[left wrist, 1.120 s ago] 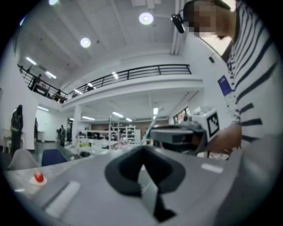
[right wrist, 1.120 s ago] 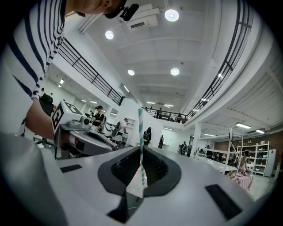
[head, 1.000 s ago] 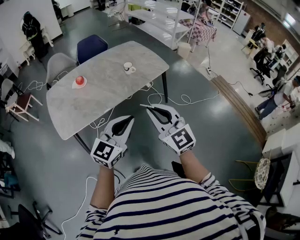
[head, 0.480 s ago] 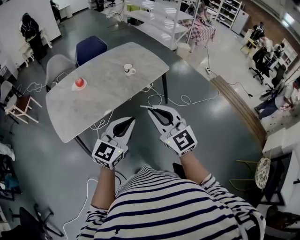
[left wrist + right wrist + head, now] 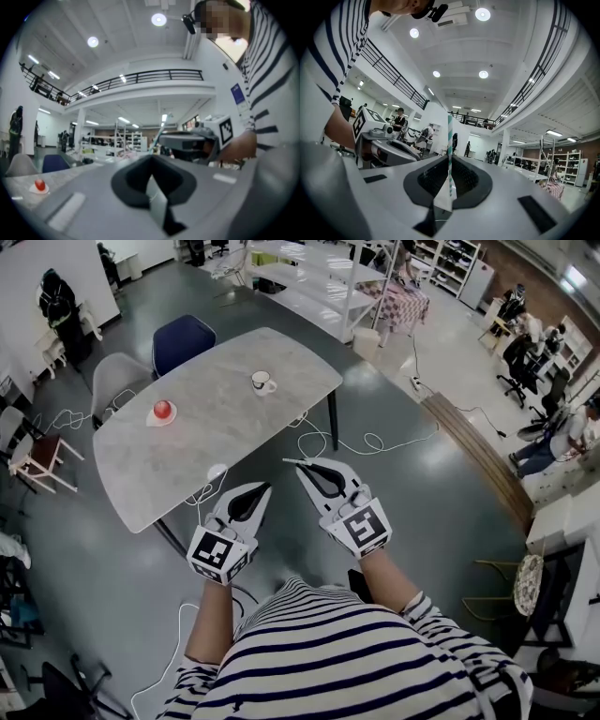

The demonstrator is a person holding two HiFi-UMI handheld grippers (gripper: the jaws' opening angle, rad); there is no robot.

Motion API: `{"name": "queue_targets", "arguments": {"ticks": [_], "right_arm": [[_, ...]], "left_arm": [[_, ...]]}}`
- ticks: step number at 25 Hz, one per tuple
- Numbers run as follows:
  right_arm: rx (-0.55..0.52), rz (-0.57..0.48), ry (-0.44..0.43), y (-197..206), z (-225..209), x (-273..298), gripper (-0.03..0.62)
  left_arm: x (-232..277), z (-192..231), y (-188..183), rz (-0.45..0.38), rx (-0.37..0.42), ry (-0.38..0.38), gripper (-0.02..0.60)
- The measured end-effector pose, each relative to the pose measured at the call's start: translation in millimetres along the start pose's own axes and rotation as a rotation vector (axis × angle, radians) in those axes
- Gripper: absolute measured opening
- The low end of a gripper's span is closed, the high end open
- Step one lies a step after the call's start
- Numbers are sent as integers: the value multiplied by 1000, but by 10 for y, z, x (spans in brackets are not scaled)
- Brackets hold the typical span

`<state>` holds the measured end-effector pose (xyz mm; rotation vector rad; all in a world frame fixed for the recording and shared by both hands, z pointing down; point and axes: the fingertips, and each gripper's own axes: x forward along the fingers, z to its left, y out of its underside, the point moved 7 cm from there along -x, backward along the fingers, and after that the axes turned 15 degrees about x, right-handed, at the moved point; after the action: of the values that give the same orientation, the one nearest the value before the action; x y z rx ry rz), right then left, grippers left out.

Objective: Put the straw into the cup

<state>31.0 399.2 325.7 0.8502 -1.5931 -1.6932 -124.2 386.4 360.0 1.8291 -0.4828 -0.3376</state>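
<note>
Right gripper (image 5: 296, 464) clamped on green-striped straw (image 5: 450, 140); left gripper (image 5: 264, 487) jaws together. Both off the table (image 5: 216, 442); mug (image 5: 262, 382) well apart.

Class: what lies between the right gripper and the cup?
Head view: floor with a white cable, then bare table, separates the right gripper, holding the straw, from the cup.

Head camera high over table (image 5: 216, 432), left tool (image 5: 262, 489), right tool (image 5: 302, 466); their cameras level.
</note>
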Motion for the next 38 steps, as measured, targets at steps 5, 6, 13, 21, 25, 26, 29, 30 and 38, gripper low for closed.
{"name": "queue_targets", "arguments": {"ticks": [5, 6, 13, 21, 25, 26, 29, 30, 38], "right_arm": [[-24, 8, 6, 2, 40, 23, 21], [-26, 10, 8, 8, 28, 18, 21], [-6, -6, 30, 25, -220, 73, 21], [22, -13, 3, 124, -846, 576, 21], [42, -13, 1, 157, -1280, 874, 21], [44, -14, 0, 158, -1397, 938, 21], [49, -37, -16, 122, -1743, 1114, 21], [52, -43, -21, 115, -1857, 1159, 21], [55, -56, -70, 92, -2487, 1446, 21]], "left_arm": [[28, 22, 55, -11, -18, 19, 8], [50, 12, 70, -13, -22, 26, 8], [336, 68, 166, -14, -31, 56, 7], [884, 578, 347, 19, -41, 35, 8], [1269, 919, 461, 29, -48, 19, 7], [1376, 990, 479, 30, -48, 16, 7], [1700, 1166, 520, 35, -46, 11, 7], [1809, 1213, 534, 38, -45, 8, 7], [2335, 1547, 569, 46, -28, -49, 8]]}}
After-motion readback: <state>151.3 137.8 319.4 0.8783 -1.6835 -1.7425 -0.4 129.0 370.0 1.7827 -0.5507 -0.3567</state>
